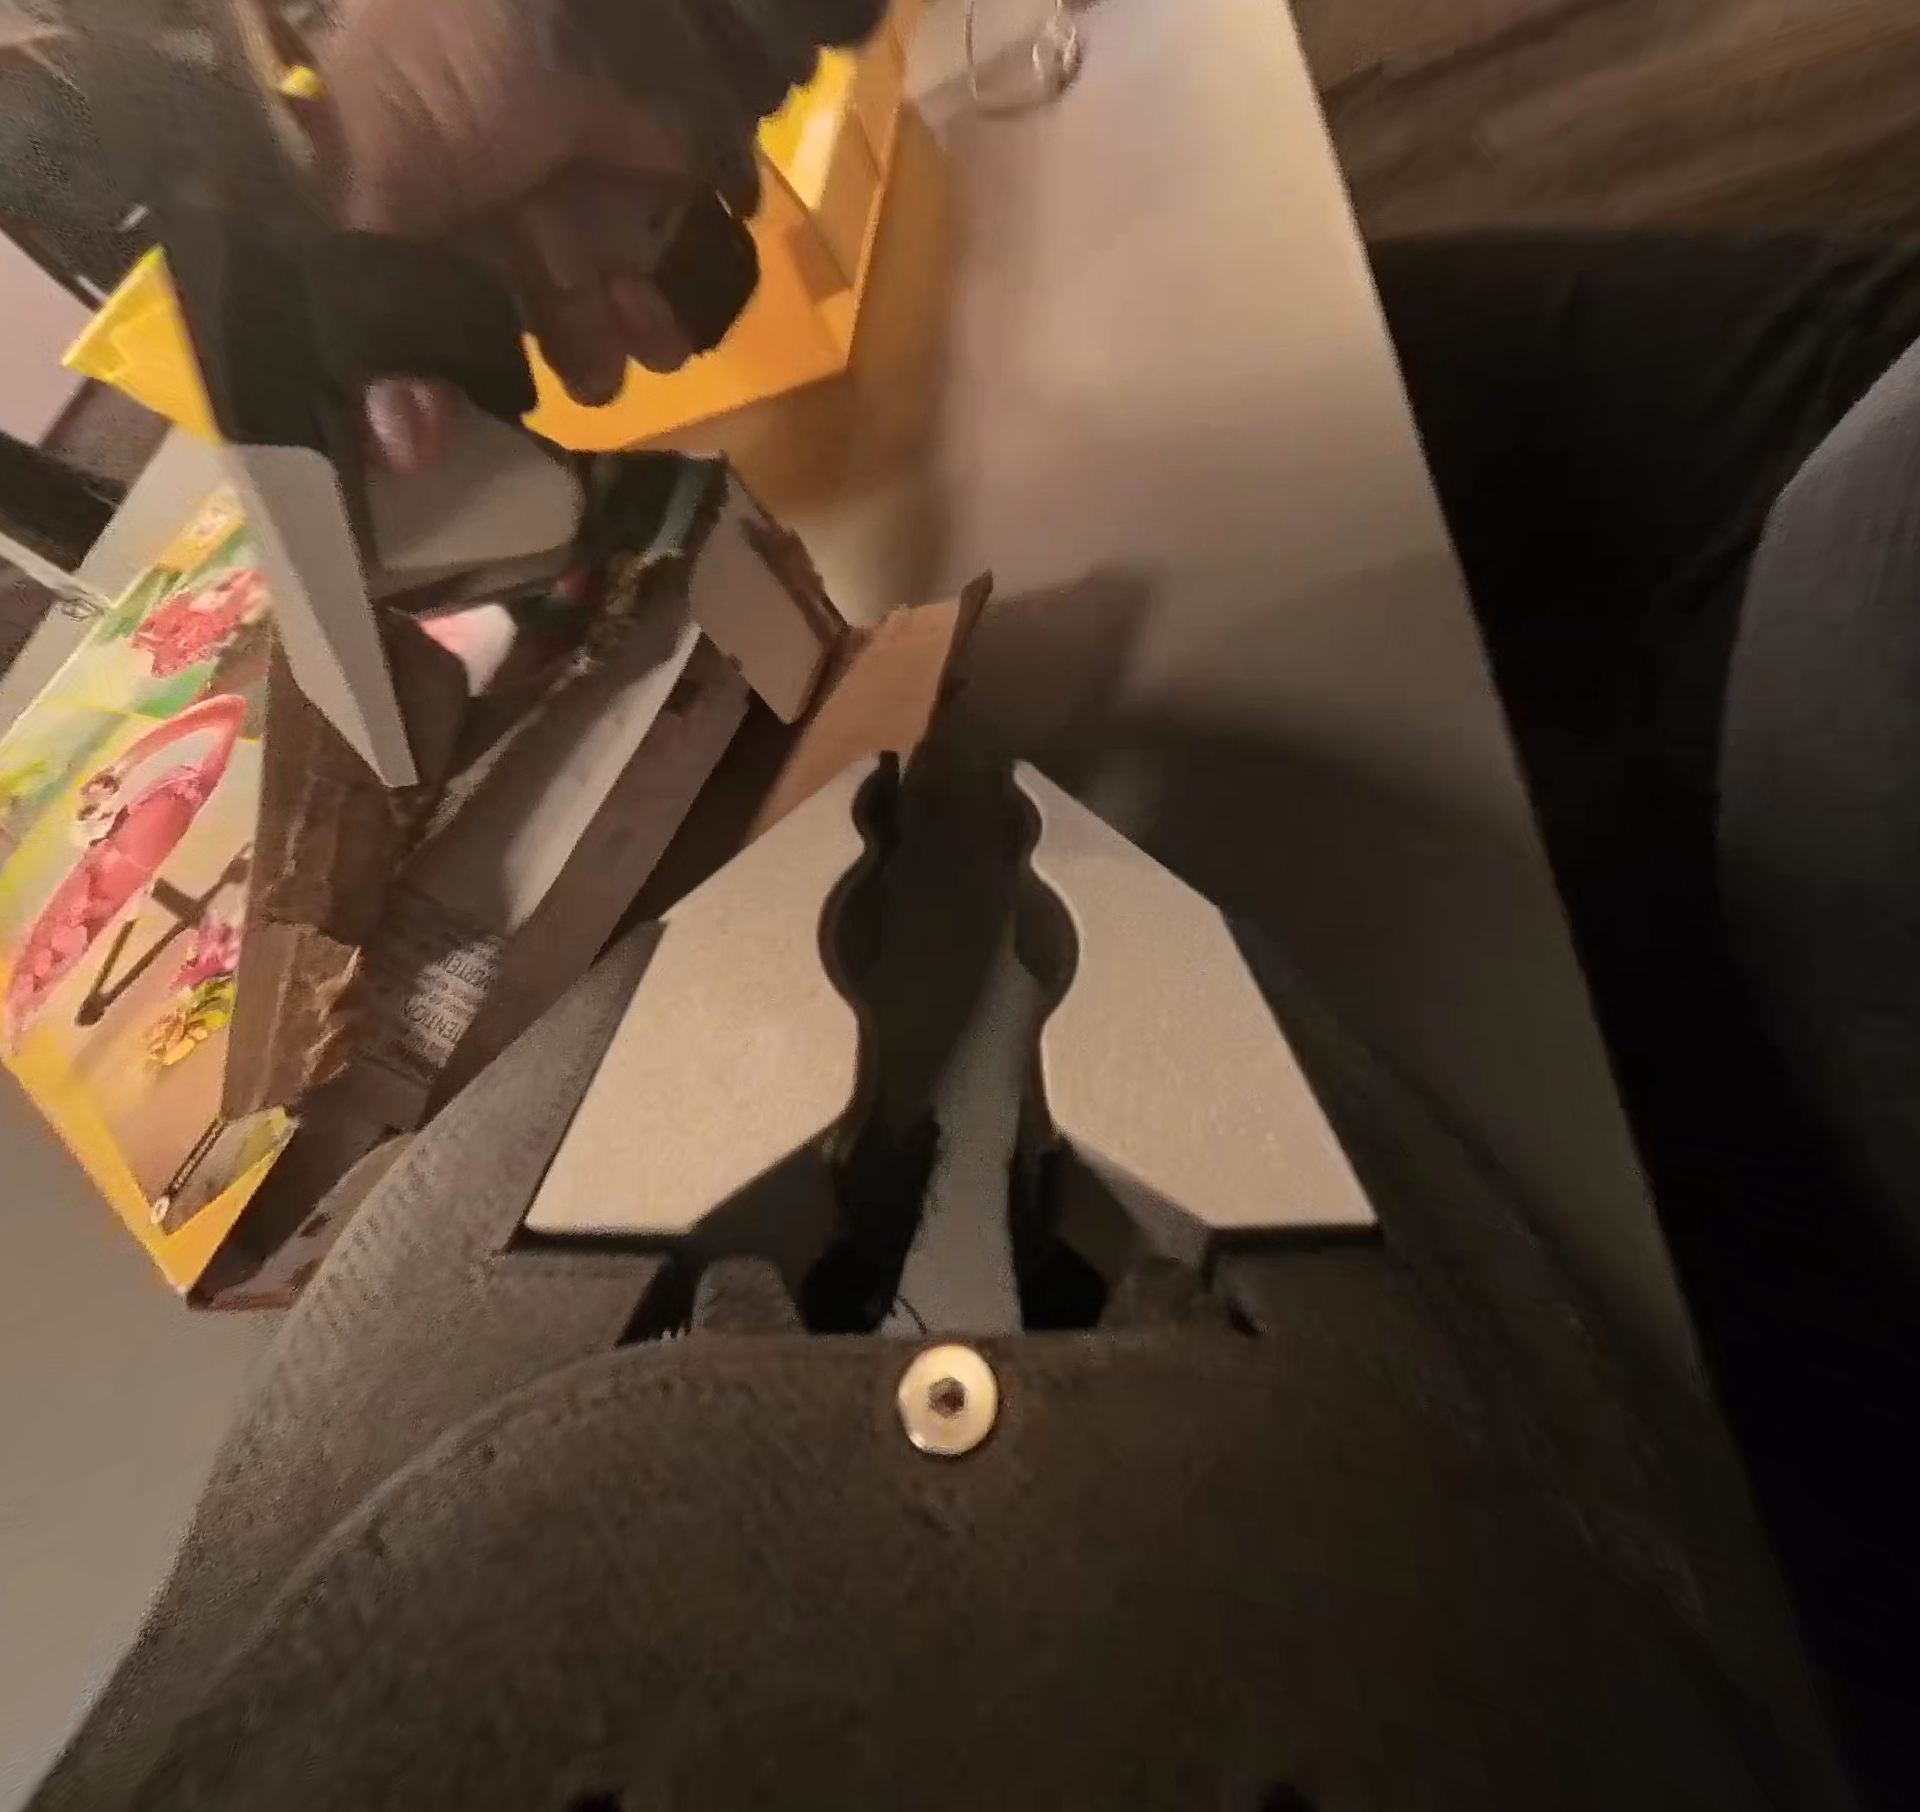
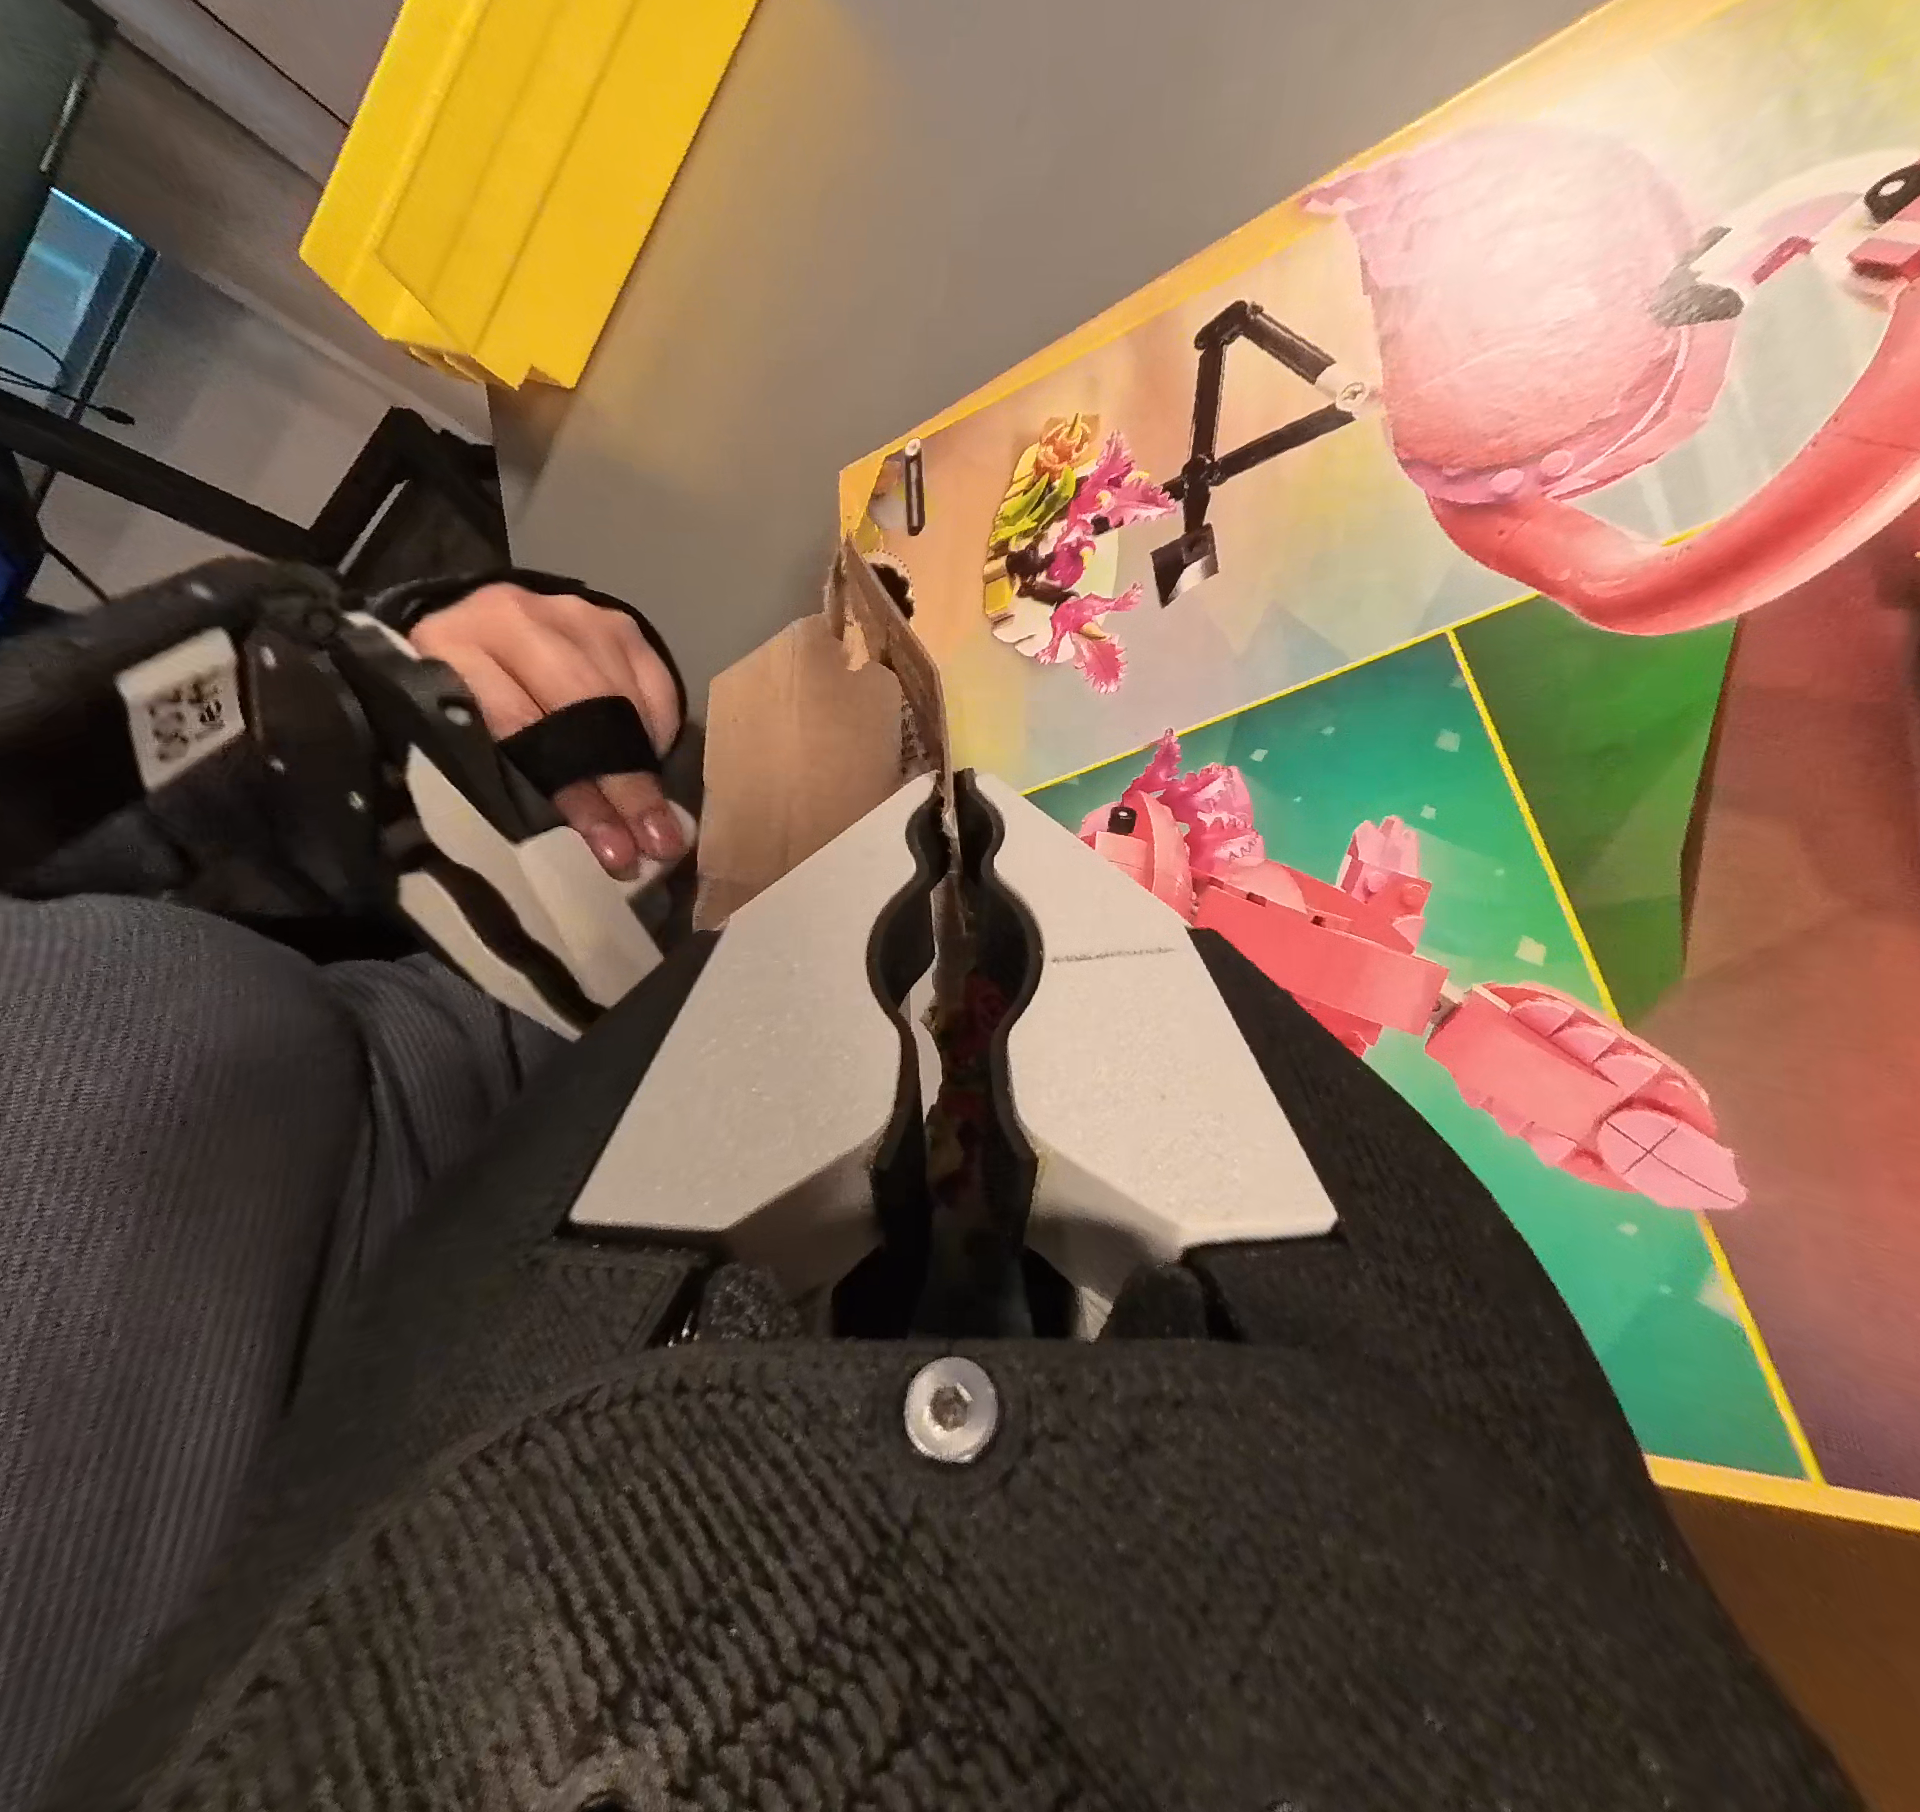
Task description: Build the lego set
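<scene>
Box flap (image 2: 940, 723) pinched in right claw (image 2: 958, 786), closed tight.

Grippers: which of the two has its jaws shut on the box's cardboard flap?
The right gripper: its jaws pinch the brown flap; the left gripper shows a gap.

Yellow bin (image 2: 540, 131) on grey table (image 2: 935, 152); clear wire-like loop (image 1: 1023, 27) at far end.

Torn, matt brown cardboard flap (image 2: 821, 723) sits pinched between the right gripper (image 2: 958, 796)'s matt grey plastic fingers (image 2: 1081, 889); beside them, the glossy printed box (image 2: 1558, 723) (yellow-edged).
</scene>
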Tool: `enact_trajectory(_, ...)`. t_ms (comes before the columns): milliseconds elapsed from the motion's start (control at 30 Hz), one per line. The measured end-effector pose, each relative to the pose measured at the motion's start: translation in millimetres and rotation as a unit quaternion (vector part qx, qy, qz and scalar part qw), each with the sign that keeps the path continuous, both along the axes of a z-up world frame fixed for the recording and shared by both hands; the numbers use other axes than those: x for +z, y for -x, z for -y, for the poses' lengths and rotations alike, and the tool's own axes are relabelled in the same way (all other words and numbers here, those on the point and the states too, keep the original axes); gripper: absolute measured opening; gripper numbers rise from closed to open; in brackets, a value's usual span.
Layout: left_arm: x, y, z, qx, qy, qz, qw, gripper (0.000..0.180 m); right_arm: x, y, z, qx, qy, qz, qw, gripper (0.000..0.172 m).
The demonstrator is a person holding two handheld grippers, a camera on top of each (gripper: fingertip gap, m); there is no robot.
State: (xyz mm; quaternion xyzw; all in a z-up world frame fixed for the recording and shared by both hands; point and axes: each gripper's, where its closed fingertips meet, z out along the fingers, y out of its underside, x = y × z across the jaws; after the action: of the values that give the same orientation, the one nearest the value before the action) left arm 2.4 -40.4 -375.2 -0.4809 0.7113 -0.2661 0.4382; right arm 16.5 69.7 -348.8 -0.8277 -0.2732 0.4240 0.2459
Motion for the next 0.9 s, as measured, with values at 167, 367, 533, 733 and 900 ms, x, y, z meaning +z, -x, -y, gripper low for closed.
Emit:
enact_trajectory(167,49.9,17.7,-52.4,0.139,0.064,0.127,0.98,0.019,2.1,0.8,-1.2,-0.004,-0.021,-0.001,1.0,0.0)
enact_trajectory(367,43.0,27.4,-81.4,0.211,0.013,0.082,0.974,0.021,11.5,3.7,-5.2,-0.026,-0.116,0.022,0.993,0.0)
enact_trajectory(533,32.2,16.0,-95.7,0.265,0.037,0.028,0.963,0.037,21.7,7.0,-5.0,-0.047,-0.175,0.033,0.983,0.0)
enact_trajectory(733,41.8,16.7,-109.3,0.257,-0.037,0.02,0.965,0.043,31.5,8.4,-14.1,-0.078,-0.225,0.025,0.971,0.0)
enact_trajectory(900,23.9,26.2,-122.5,0.263,0.023,0.009,0.964,0.056,21.9,17.5,-31.8,-0.081,-0.269,0.057,0.958,0.0)
